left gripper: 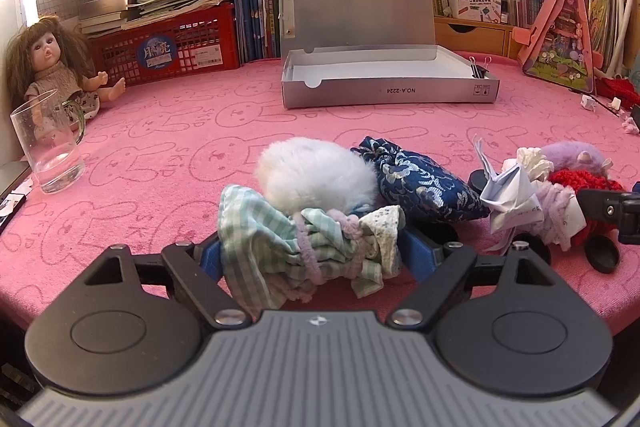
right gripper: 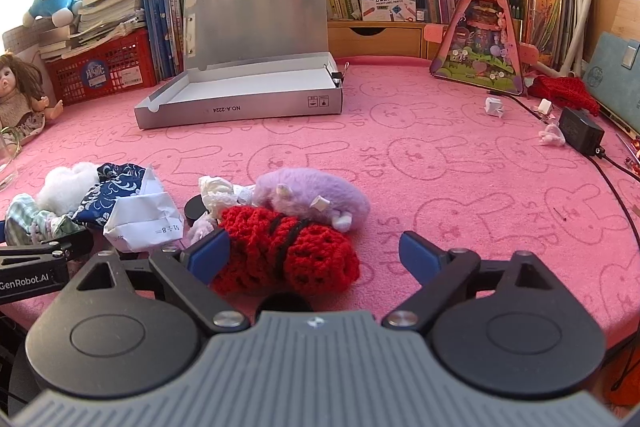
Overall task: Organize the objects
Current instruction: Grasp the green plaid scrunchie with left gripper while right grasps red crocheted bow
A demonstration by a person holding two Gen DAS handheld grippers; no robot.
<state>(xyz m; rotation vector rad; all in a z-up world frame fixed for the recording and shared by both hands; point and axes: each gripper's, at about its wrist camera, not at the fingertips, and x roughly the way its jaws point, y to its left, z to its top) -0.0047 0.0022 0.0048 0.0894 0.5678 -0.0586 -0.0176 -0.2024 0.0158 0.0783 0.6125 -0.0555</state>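
Note:
A pile of small things lies at the near edge of the pink cloth. My left gripper has its blue pads around a green checked cloth bundle tied with purple cord, and looks shut on it. Behind it lie a white fluffy ball, a blue brocade pouch and folded paper. My right gripper is open, its left pad beside a red crocheted piece. A purple plush toy lies just behind it. An open silver box stands farther back and also shows in the left wrist view.
A glass mug and a doll stand at the left. A red crate, books and plush toys line the back. A pink triangular case, a black power adapter with its cable and small paper scraps are at the right.

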